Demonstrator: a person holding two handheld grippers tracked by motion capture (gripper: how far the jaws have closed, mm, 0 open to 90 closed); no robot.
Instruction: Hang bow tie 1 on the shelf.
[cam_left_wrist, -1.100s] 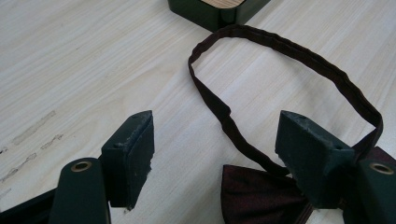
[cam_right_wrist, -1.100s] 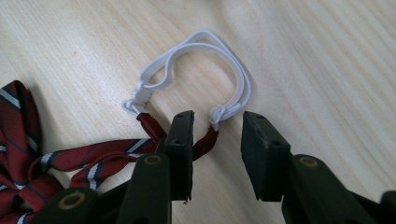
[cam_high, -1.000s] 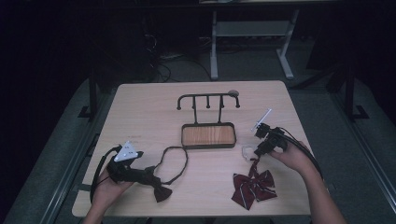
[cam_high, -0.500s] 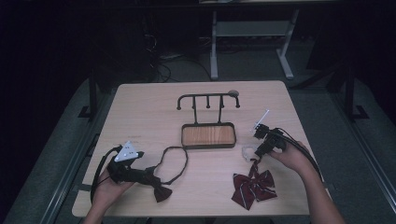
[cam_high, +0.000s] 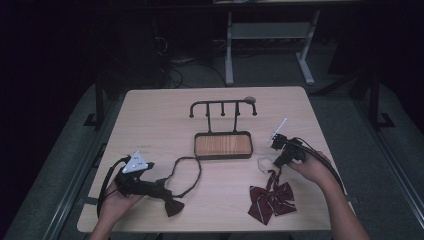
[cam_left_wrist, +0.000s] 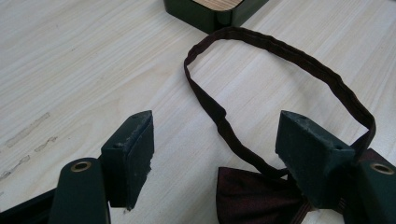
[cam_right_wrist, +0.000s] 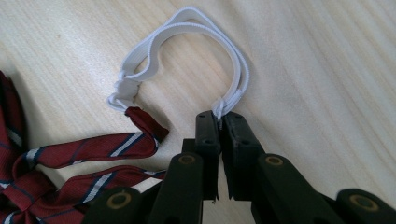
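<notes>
Right claw (cam_right_wrist: 218, 122) had just been closing; jaws pinched white elastic loop (cam_right_wrist: 196, 28) at its near end. Loop arched ahead of tips, flat on table (cam_high: 160, 120). Striped bow tie (cam_high: 270, 200) trailed behind and to side of claw, joined to loop's far end. Left claw (cam_left_wrist: 215, 140) gaped wide, dark bow tie (cam_left_wrist: 252, 191) between jaws, unpinched, strap curving ahead. Rack (cam_high: 222, 107) stood beyond tray (cam_high: 222, 145), nearer right hand, probably next target.

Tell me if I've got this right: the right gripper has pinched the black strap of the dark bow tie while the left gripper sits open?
Not quite. The right gripper has closed on the white elastic loop of the red striped bow tie, as the right gripper view shows. The left gripper is indeed open.
</notes>
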